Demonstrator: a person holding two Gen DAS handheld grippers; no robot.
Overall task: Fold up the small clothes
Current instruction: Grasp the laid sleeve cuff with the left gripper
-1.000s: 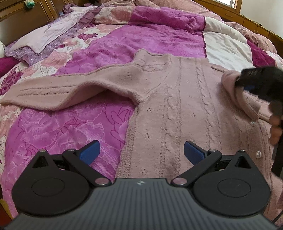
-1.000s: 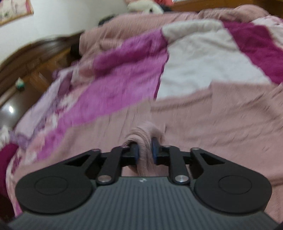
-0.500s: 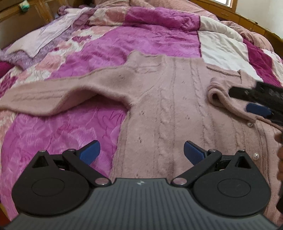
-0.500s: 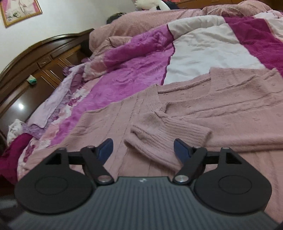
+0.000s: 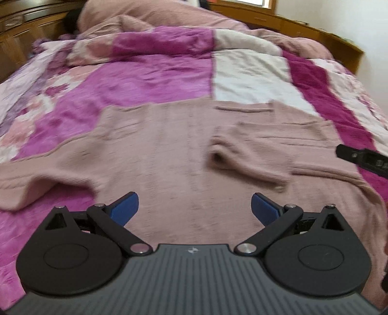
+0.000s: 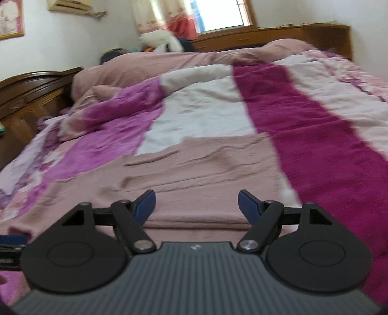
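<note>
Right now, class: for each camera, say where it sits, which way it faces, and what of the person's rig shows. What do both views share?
Left wrist: sits on the left gripper, facing down the bed over the pink cardigan; open blue fingers show, and the right gripper's tip at the right edge.
Right wrist: sits on the right gripper, facing the headboard end and window; open blue fingers show.
Shared: the cardigan and the patchwork quilt.

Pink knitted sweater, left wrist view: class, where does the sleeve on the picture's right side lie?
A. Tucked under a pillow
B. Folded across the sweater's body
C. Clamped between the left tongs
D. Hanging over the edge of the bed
B: the sleeve lies folded across the sweater, its cuff opening showing near the middle, and the left tongs stand open and empty.
</note>
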